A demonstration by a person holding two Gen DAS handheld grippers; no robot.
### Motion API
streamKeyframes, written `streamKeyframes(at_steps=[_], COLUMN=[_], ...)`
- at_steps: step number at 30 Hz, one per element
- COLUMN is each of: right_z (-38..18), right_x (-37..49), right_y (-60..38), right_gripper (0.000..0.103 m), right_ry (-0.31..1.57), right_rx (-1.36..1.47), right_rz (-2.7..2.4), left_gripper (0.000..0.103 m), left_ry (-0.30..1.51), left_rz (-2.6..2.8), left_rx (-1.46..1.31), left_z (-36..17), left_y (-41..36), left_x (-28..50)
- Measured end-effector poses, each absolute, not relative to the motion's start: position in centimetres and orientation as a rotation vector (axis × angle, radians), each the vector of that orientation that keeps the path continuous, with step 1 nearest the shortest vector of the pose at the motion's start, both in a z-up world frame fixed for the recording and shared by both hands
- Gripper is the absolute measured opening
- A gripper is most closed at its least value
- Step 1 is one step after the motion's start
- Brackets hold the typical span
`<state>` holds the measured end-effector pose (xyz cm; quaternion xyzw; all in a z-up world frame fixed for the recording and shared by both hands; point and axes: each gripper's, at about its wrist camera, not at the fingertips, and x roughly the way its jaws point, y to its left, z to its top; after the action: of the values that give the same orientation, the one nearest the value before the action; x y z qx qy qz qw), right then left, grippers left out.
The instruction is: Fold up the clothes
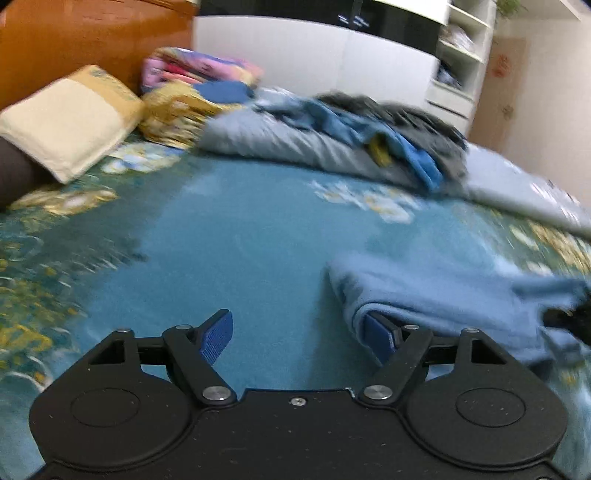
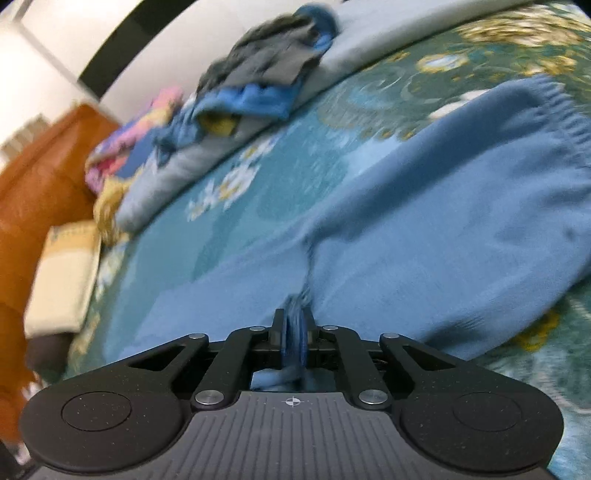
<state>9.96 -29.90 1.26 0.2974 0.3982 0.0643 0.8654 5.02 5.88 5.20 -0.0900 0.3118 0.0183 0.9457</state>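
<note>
A light blue knitted garment lies spread on the teal flowered bedspread, its ribbed hem at the far right. My right gripper is shut on a bunched fold of this garment, and cloth hangs down behind the pads. In the left wrist view the same garment lies at the lower right with a rolled edge. My left gripper is open above the bedspread. Its right fingertip sits against the garment's rolled edge, and nothing is between the pads.
A heap of blue and grey clothes lies on a grey quilt at the far side of the bed. Pillows and folded blankets rest against the orange headboard. A white wardrobe stands behind.
</note>
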Motion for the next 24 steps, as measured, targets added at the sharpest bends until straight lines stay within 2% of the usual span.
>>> streamKeyframes(at_steps=[4,7,10,11,12,13,19,21,24], right_z=[2.2,1.6,0.0,-0.4,-0.9,-1.4,-1.9,-1.3,0.9], right_x=[7.0,4.3,2.9,2.8,2.9,3.1,5.3,6.0,6.8], right_y=[-35.5,-40.6,-44.0,-44.6,-44.9,-45.1,-44.2,-43.8,-42.8], right_gripper=[0.008,0.016,0.02,0.027,0.041,0.042,0.041,0.017,0.013], right_ry=[0.713,0.65,0.64,0.636,0.634,0.634,0.614,0.607,0.581], right_rx=[0.685,0.768,0.874,0.899,0.923,0.946,0.965,0.95,0.884], right_rz=[-0.017,-0.18,-0.263,-0.262,-0.254,-0.243,-0.257,-0.257,-0.238], left_gripper=[0.078,0.079,0.079,0.079,0.079,0.079,0.079,0.079,0.079], left_ry=[0.586,0.613,0.606,0.615,0.626,0.638,0.648,0.65,0.646], left_rz=[0.055,0.002,-0.014,-0.019,-0.03,-0.044,-0.059,-0.033,0.007], left_rx=[-0.229,-0.204,-0.189,-0.202,-0.218,-0.234,-0.238,-0.255,-0.279], left_z=[7.1,7.4,7.1,6.9,6.7,6.6,6.6,6.5,6.4], left_y=[6.8,6.4,5.7,5.5,5.2,4.9,4.1,4.8,5.9], left_x=[5.0,5.2,5.0,5.1,5.3,5.5,5.6,5.4,5.1])
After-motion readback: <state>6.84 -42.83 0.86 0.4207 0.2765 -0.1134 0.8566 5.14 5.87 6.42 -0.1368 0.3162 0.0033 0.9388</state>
